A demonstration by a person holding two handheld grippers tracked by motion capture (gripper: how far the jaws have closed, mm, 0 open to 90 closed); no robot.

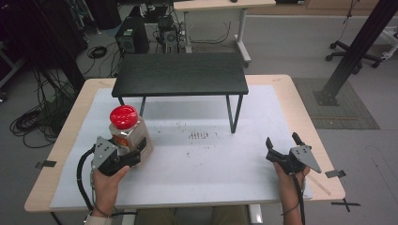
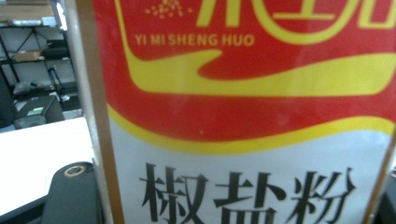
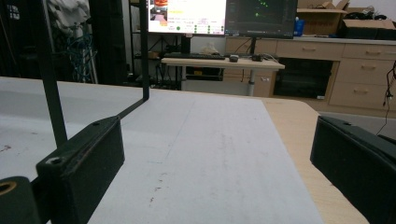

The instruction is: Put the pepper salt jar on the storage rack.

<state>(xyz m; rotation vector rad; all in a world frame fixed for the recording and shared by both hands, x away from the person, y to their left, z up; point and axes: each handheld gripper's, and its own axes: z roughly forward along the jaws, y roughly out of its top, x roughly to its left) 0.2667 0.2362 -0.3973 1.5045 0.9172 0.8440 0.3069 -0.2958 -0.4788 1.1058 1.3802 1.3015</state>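
While the left tongs (image 1: 133,157) grip it low on its body, the clear plastic seasoning jar with a red screw lid (image 1: 127,132) sits at the near left of the white-covered wooden table (image 1: 197,183), its long axis close to upright but leaning, the lid pointing up and slightly toward the table's left side. From the left gripper view, its red, yellow and white label (image 2: 252,116) stands right at the camera, the printing upright. At the near right, the right tongs (image 1: 283,146) rest low over the table with their jaws spread apart and nothing between them, pointing away from the person. Farther back, a low black wooden shelf on thin metal legs (image 1: 180,74) stands across the middle of the table, well apart from the jar.
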